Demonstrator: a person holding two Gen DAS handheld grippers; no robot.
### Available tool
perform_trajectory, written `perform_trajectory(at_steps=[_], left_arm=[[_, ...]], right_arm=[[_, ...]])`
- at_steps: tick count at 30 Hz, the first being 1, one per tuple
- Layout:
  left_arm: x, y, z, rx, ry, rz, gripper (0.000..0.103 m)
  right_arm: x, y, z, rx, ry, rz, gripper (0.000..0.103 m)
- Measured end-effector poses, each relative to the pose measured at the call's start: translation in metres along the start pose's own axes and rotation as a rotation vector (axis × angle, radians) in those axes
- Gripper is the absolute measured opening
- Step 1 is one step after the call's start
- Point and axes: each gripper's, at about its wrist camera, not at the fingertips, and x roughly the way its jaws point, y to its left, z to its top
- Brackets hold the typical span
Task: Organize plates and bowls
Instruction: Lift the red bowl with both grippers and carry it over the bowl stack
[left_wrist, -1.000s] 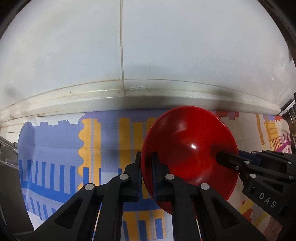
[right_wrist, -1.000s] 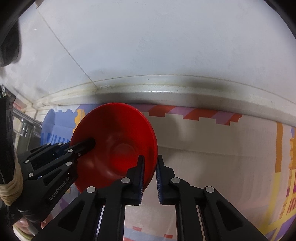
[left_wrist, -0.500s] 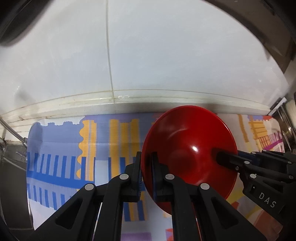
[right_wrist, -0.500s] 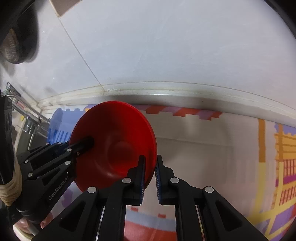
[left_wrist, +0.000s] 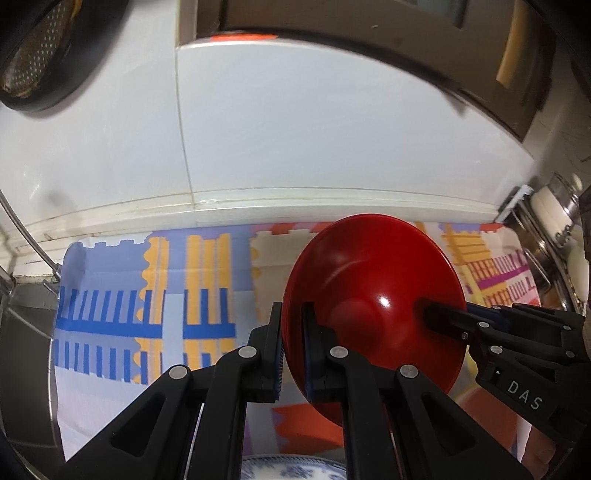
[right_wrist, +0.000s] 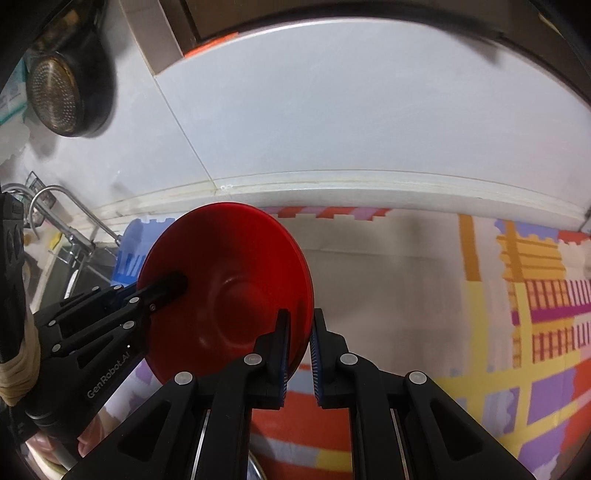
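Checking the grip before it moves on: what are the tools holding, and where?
Both hold the red bowl by its rim: left tool one side, right tool the opposite.

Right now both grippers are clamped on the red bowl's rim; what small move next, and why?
Probably keep both grips shut and carry the red bowl level toward its stacking spot. The left gripper and right gripper pinch opposite rim edges, and it hangs tilted above the patterned mat, so releasing either risks a drop.
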Motion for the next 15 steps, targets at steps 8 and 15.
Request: perform_trajectory(at_steps=[8,15], left_arm=[[-0.029,-0.031,-0.018,0.031,-0.021,-0.022,0.010],[-0.048,-0.064,-0.038,0.082,-0.025,-0.049,0.010]], right_arm=[[-0.038,-0.014,-0.031,0.020,-0.033,-0.013,0.012],[-0.073,-0.029,-0.062,0.051,-0.072,-0.035,0.012]])
